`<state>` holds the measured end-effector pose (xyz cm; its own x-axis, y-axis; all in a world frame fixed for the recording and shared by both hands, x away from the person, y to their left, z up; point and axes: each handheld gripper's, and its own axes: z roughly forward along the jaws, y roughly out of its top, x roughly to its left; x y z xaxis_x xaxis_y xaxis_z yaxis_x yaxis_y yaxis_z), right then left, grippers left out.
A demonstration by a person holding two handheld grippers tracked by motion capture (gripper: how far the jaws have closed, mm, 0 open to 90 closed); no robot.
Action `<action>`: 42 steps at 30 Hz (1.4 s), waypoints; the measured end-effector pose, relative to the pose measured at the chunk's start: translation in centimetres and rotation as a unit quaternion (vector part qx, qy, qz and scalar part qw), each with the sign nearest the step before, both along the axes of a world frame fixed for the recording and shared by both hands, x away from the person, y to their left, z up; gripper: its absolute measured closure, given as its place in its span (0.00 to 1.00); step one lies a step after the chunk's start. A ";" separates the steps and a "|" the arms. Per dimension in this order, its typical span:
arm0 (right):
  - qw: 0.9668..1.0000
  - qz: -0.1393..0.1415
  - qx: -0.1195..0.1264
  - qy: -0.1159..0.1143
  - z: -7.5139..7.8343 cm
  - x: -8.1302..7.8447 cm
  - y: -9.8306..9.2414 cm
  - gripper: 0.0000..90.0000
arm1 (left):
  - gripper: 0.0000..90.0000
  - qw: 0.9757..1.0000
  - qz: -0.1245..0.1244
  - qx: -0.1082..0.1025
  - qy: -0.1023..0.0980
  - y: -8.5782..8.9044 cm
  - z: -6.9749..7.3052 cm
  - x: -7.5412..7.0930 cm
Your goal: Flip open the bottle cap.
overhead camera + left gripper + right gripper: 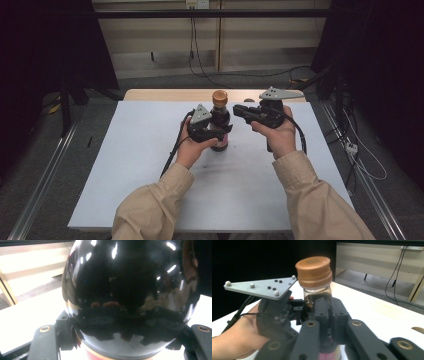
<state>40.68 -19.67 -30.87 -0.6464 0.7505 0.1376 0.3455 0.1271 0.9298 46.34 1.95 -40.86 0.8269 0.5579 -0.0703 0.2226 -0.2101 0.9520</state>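
Left tongs (216, 131) clamped on the dark bottle (220, 125), upright mid-desk (125, 165). Right tongs (238, 111) clenched empty, just beside the neck under the brown cap (314, 271). Reopen, square on cap, hold body steady, twist.

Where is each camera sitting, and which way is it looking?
High view: sits above the person's side, looking forward and down on the table; both sleeves, hands and claws show.
Left gripper view: rides the left claw, looking straight at the dark bottle that its jaws clamp.
Right gripper view: rides the right claw, its jaws together, looking toward the bottle's brown cap and the person's left hand.
Shared: all three show the bottle.
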 end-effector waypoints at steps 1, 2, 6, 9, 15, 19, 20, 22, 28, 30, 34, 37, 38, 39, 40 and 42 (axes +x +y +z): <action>1.000 -0.001 -0.002 -0.001 0.1 0.1 0.0 1.00 | 0.33 1.000 0.000 0.000 0.000 0.0 0.0 0.0; 1.000 -0.002 0.000 0.000 0.3 0.2 0.0 1.00 | 0.33 1.000 0.000 0.000 0.001 0.0 0.0 0.0; 1.000 0.001 -0.012 -0.007 1.0 0.5 0.3 1.00 | 0.33 1.000 0.001 -0.001 0.001 0.0 0.0 0.0; 1.000 0.001 -0.011 -0.007 1.4 0.6 0.5 1.00 | 0.33 1.000 0.000 0.000 0.001 0.0 0.0 0.0; 1.000 0.009 -0.027 -0.012 1.8 0.9 1.1 1.00 | 0.33 1.000 -0.001 0.003 0.001 0.0 0.0 0.0; 0.999 0.010 -0.031 -0.013 2.1 1.2 1.5 1.00 | 0.33 1.000 -0.002 0.003 0.001 0.0 0.0 0.0; 0.999 0.009 -0.038 -0.010 2.2 1.3 1.7 1.00 | 0.33 1.000 -0.002 0.003 0.000 0.0 0.0 0.0; 0.999 0.009 -0.044 -0.010 2.3 1.4 1.8 1.00 | 0.33 1.000 -0.002 0.003 0.000 0.0 0.0 0.0; 0.998 0.004 -0.055 -0.015 2.3 1.6 2.0 1.00 | 0.34 1.000 -0.004 0.004 0.001 0.0 0.0 0.0; 0.999 0.002 -0.050 -0.013 2.1 1.8 1.8 1.00 | 0.34 1.000 -0.003 0.004 0.002 0.0 0.1 0.0; 0.999 0.003 -0.045 -0.011 1.9 2.1 1.7 1.00 | 0.34 1.000 -0.005 0.009 0.002 0.0 0.1 0.0; 1.000 0.008 -0.028 -0.012 1.9 2.3 1.6 1.00 | 0.34 1.000 -0.004 0.010 0.002 0.0 0.1 0.0; 1.000 0.008 -0.028 -0.012 1.9 2.3 1.6 1.00 | 0.34 1.000 -0.004 0.014 0.002 0.0 0.2 0.0; 0.999 0.009 -0.032 -0.012 2.0 2.3 1.5 1.00 | 0.34 1.000 -0.006 0.015 0.003 0.0 0.2 0.0; 0.999 0.011 -0.039 -0.013 2.2 2.3 1.6 1.00 | 0.34 1.000 -0.005 0.014 0.005 0.0 0.3 0.1; 0.999 0.019 -0.046 -0.012 2.3 2.2 1.6 1.00 | 0.34 1.000 -0.007 0.016 0.005 0.0 0.3 0.1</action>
<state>42.88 -18.06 -28.55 -0.6763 0.7347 0.0533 0.3164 0.2243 0.9217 46.46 1.98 -40.59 0.8343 0.5479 -0.0612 0.2292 -0.2438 0.9424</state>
